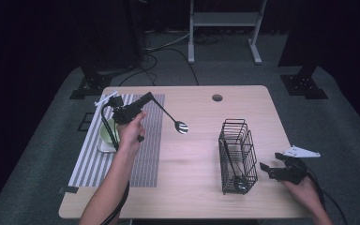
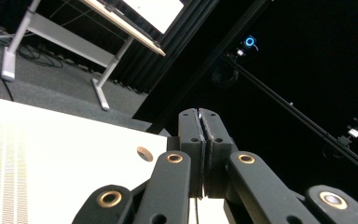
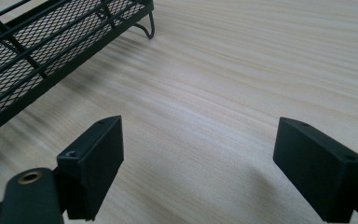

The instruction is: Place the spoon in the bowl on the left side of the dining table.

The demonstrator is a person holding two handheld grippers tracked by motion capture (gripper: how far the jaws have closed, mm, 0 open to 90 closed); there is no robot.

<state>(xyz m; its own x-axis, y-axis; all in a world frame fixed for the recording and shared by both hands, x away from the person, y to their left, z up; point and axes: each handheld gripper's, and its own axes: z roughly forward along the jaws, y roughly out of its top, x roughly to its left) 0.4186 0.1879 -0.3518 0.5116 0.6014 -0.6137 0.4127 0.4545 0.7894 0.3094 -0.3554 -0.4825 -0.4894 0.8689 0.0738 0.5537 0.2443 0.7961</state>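
The left gripper (image 1: 145, 99) is raised over the one striped mat (image 1: 147, 154), its jaws clamped on the handle of the one spoon (image 1: 174, 120), whose bowl hangs above the bare desk (image 1: 192, 192). One pale green cup (image 1: 107, 133) sits on that mat (partly behind the left hand). The right gripper (image 3: 198, 163) rests low with jaws wide apart and empty, just beside the one black wire basket (image 1: 236, 157).

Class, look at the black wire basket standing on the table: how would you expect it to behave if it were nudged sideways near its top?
The wire basket is tall and narrow, so a push near its top would probably tip it. Its open wire mesh suggests it is light for its size, likely to slide easily on the smooth wooden table. It stands on thin wire feet, so it may skid rather than grip.
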